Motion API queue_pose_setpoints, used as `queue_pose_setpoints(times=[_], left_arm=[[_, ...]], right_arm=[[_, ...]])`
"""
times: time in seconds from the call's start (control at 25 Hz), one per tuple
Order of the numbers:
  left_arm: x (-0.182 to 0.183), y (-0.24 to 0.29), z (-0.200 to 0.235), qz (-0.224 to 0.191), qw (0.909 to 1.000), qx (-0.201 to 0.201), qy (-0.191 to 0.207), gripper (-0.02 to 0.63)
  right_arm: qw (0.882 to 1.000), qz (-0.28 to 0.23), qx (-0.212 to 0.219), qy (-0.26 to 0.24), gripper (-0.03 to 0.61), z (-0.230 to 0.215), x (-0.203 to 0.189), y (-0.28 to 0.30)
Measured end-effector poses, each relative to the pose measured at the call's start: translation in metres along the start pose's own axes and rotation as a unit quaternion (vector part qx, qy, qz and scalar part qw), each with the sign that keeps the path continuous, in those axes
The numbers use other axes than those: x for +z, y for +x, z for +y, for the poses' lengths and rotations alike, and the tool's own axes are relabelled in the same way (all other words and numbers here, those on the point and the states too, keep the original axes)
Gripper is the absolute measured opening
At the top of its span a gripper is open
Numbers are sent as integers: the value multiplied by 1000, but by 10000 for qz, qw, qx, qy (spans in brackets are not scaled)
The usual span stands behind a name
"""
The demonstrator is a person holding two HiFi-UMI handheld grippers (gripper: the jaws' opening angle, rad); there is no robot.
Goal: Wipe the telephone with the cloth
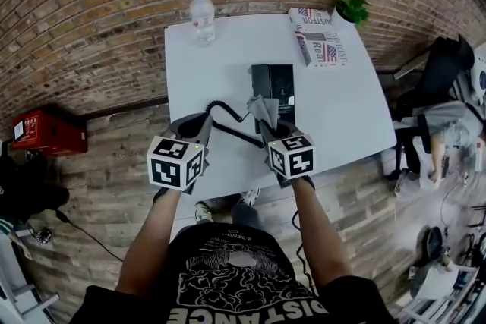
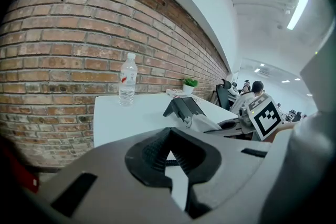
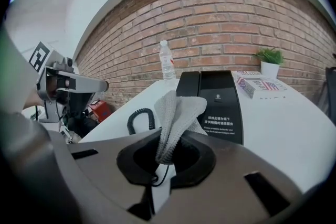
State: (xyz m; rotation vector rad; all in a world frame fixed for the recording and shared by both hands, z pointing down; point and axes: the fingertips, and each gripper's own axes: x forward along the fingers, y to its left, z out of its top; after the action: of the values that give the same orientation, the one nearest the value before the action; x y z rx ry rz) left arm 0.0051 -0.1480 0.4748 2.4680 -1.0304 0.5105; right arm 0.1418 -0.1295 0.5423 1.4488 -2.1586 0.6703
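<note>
The black telephone point(image 1: 273, 83) lies in the middle of the white table point(image 1: 213, 57), handset in its cradle, and its coiled cord point(image 1: 228, 121) loops out toward the near edge. My right gripper point(image 1: 267, 125) is shut on a grey cloth point(image 1: 263, 108), which stands up out of the jaws just short of the phone's near end. In the right gripper view the cloth point(image 3: 176, 113) hangs before the telephone point(image 3: 223, 105), apart from it. My left gripper point(image 1: 201, 121) sits left of the cord, jaws shut with nothing seen between them point(image 2: 169, 152); the cord runs just past its tips.
A water bottle point(image 1: 202, 15) stands at the table's far left edge. A book point(image 1: 317, 34) and a small potted plant point(image 1: 351, 7) are at the far right. A brick wall runs behind the table. A person sits on a chair point(image 1: 444, 125) to the right.
</note>
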Motion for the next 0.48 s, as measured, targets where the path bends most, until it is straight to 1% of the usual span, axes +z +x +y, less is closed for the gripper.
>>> queue_pose_setpoints(times=[0.48], left_arm=[[-10,-15,-5,-13,9999,-118,26,6]], right_arm=[[9996,219,-127,112,12,14,-32,-13]])
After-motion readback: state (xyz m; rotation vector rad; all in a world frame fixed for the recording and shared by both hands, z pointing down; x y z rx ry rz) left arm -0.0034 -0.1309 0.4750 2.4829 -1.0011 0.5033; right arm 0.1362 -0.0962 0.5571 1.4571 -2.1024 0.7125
